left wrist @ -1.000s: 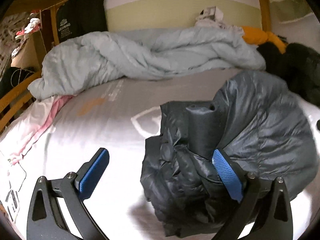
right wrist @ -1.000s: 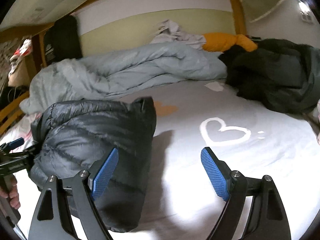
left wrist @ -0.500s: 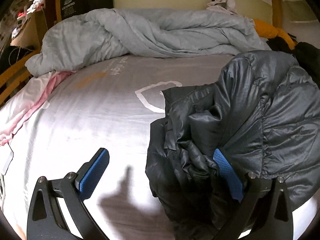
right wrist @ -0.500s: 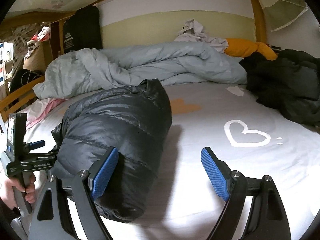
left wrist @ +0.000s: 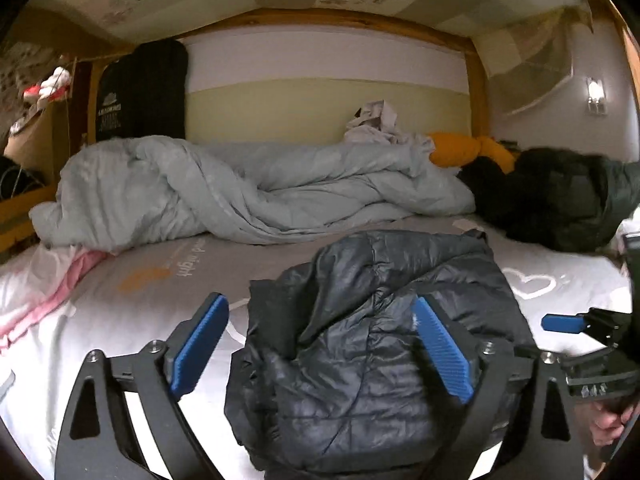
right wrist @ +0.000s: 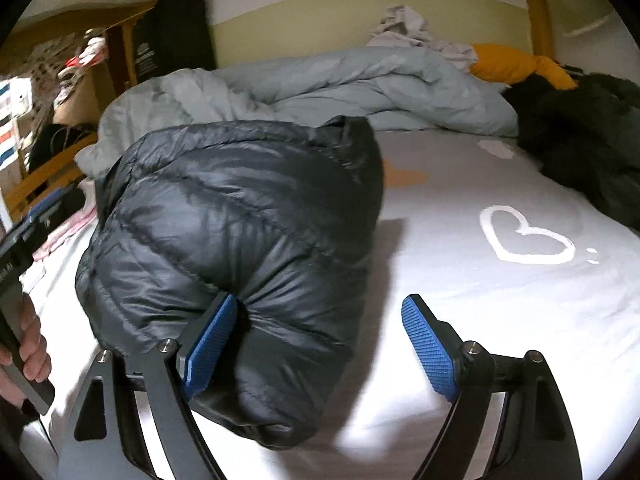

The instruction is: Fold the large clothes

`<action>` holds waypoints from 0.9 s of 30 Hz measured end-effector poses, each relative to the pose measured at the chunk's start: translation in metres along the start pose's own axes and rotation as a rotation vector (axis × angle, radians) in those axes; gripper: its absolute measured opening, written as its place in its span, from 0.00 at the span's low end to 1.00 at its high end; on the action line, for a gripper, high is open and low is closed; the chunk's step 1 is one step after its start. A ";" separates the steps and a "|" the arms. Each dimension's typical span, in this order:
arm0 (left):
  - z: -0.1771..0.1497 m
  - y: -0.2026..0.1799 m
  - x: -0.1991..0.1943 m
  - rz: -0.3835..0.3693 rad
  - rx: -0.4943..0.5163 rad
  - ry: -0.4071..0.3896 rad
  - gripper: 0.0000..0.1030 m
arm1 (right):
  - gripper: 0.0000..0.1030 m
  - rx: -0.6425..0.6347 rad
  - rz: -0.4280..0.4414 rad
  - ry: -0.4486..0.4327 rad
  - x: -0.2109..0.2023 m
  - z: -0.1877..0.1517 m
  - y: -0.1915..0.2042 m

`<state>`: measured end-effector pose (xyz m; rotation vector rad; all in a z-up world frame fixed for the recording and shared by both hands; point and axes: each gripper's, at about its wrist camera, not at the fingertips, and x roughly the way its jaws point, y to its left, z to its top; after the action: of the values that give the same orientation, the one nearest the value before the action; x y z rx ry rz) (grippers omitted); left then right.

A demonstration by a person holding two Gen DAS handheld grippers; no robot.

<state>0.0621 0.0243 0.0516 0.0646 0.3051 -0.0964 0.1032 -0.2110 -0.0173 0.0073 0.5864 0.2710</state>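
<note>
On the grey bed sheet (left wrist: 280, 256), a line of cursive print runs sideways beside an orange mark at about nine o'clock from the dark jacket (left wrist: 372, 344); it seems to end in "night" (the rest is creased and turned). The black bag (left wrist: 140, 92) hanging at ten o'clock carries a white logo and lettering too small to make out. A white heart outline (right wrist: 524, 238) is printed on the sheet.

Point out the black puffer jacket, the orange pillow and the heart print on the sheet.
black puffer jacket (right wrist: 240, 208), right wrist view, quilted top.
orange pillow (left wrist: 456, 152), left wrist view, left bulge.
heart print (right wrist: 524, 258), right wrist view, lower white outline.
</note>
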 end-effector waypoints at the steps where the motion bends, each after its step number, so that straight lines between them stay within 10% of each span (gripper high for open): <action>1: -0.001 -0.002 0.006 0.023 0.013 0.013 0.92 | 0.84 -0.019 0.003 0.001 0.000 -0.001 0.003; 8: -0.013 0.050 0.054 0.140 -0.160 0.180 0.98 | 0.84 -0.097 0.043 0.027 0.004 -0.009 0.023; 17: -0.046 0.070 0.086 0.114 -0.293 0.385 0.98 | 0.84 -0.111 -0.055 -0.117 -0.023 -0.001 0.026; 27: -0.082 0.098 0.096 -0.151 -0.686 0.546 0.98 | 0.84 -0.005 -0.061 -0.103 -0.015 0.019 -0.003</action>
<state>0.1395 0.1202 -0.0506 -0.6235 0.8742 -0.1183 0.1026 -0.2167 0.0065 -0.0011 0.4824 0.2113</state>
